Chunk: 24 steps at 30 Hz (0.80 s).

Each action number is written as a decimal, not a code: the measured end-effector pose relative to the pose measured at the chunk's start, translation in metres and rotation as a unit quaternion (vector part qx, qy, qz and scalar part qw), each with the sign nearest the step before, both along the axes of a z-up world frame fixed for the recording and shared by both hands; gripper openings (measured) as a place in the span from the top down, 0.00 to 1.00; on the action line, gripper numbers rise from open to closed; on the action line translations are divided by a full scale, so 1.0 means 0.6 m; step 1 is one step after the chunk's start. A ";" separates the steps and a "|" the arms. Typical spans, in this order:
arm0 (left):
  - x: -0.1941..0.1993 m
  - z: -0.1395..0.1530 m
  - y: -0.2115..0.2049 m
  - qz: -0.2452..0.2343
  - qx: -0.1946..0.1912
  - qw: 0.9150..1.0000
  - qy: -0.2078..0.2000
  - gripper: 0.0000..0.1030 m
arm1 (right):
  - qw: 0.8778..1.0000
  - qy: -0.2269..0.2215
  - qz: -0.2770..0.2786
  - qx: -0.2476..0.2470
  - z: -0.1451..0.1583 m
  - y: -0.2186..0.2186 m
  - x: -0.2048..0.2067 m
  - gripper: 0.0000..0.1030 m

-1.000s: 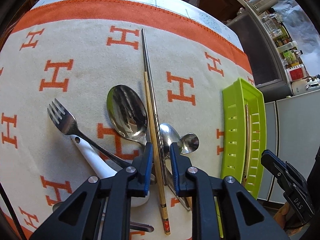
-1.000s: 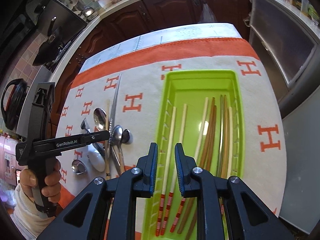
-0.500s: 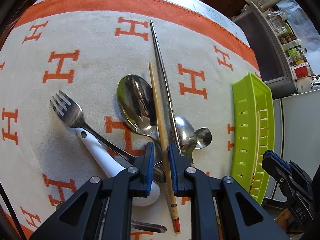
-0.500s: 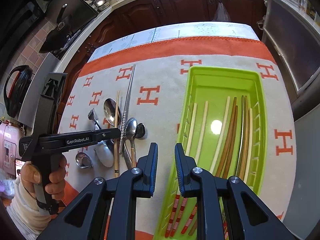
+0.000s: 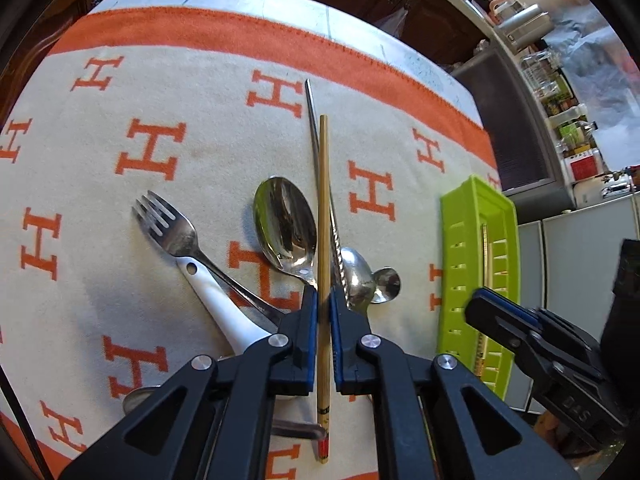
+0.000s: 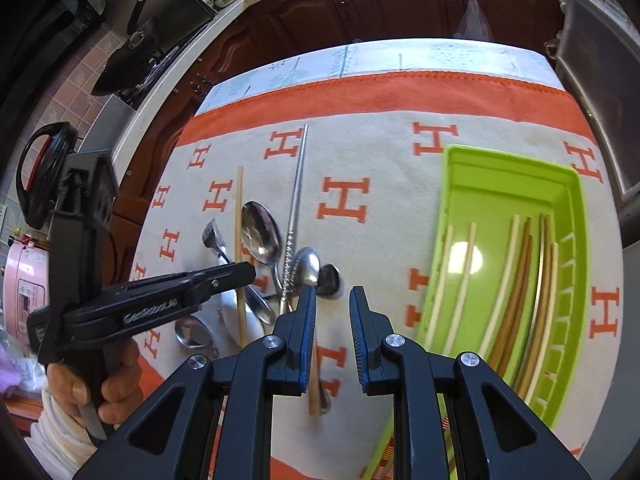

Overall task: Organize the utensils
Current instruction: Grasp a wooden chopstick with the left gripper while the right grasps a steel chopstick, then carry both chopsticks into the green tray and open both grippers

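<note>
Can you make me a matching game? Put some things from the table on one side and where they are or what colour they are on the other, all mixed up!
Things:
1. bamboo chopstick
2. fork
3. green tray
4. white spoon

Clues:
A. holds many chopsticks lying side by side
B. pinched between the pads of the left hand-held gripper
C. has a small hole at the end of its handle
D. lies with its metal tines pointing away, to the left of the big shiny spoon

Pairs: 1-B, 2-D, 3-A, 4-C
</note>
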<state>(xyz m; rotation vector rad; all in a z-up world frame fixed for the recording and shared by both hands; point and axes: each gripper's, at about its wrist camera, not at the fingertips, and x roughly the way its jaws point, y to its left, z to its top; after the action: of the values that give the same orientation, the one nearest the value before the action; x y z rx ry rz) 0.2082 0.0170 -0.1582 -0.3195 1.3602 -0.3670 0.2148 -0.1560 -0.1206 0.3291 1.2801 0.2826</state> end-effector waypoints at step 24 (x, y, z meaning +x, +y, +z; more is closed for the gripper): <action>-0.008 0.066 0.080 0.024 -0.076 0.997 -0.023 0.96 | 0.996 0.083 0.016 -0.015 -0.131 0.128 0.161 0.85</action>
<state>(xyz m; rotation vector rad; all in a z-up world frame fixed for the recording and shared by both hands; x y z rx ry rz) 0.2035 0.0649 -0.1187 -0.4666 1.2793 -0.4363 0.3113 -0.0792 -0.1992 0.3113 1.4525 0.2657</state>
